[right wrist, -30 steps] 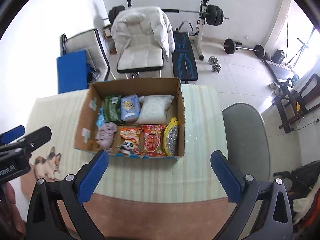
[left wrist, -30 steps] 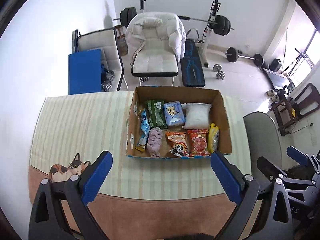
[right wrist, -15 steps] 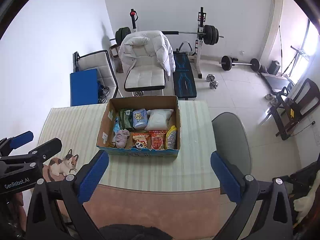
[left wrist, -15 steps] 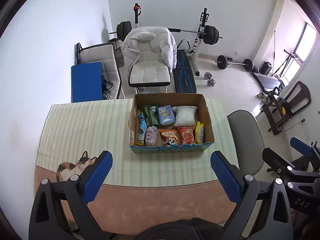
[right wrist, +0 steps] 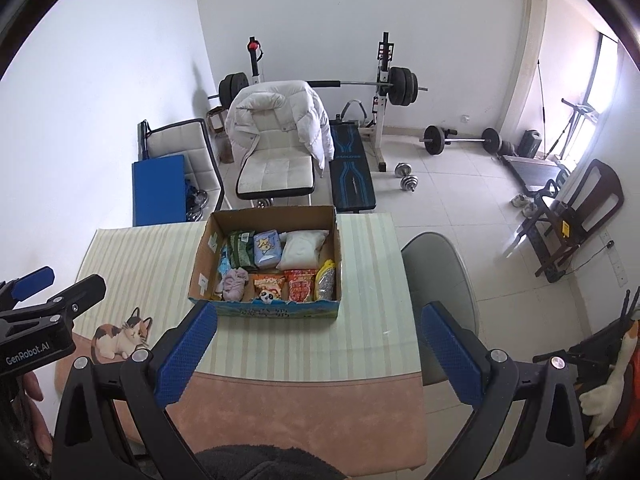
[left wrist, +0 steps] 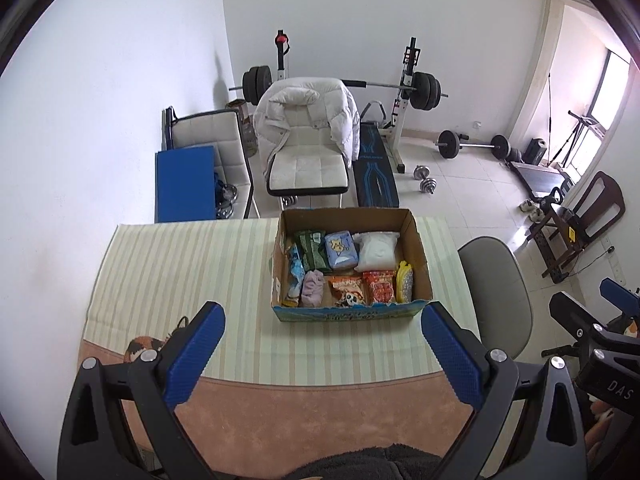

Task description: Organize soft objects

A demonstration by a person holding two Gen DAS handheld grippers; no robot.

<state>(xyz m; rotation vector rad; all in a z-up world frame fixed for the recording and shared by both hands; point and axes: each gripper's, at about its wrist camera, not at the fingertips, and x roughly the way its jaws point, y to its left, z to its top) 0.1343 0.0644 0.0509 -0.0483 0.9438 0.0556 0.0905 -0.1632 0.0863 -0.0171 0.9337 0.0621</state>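
Note:
An open cardboard box (left wrist: 421, 256) sits on the striped tablecloth (left wrist: 180, 264); it also shows in the right wrist view (right wrist: 204, 256). Inside lie soft packets: a white pillow bag (left wrist: 377, 247), a blue tissue pack (left wrist: 341, 250), green packs (left wrist: 314, 250), a pink cloth (left wrist: 313, 289), and red and orange snack bags (left wrist: 378, 287). My left gripper (left wrist: 322, 344) is open and empty, high above the table's near side. My right gripper (right wrist: 318, 342) is open and empty, likewise held well back from the box.
A grey chair (left wrist: 500, 292) stands at the table's right side. Behind the table are a white chair with a puffy jacket (left wrist: 308, 140), a blue mat (left wrist: 184, 184), a weight bench and barbells (left wrist: 400, 92). A cat print (right wrist: 120, 334) marks the cloth's near left.
Both grippers have pulled up and back from the box, which now looks smaller and farther. Both stay open and empty.

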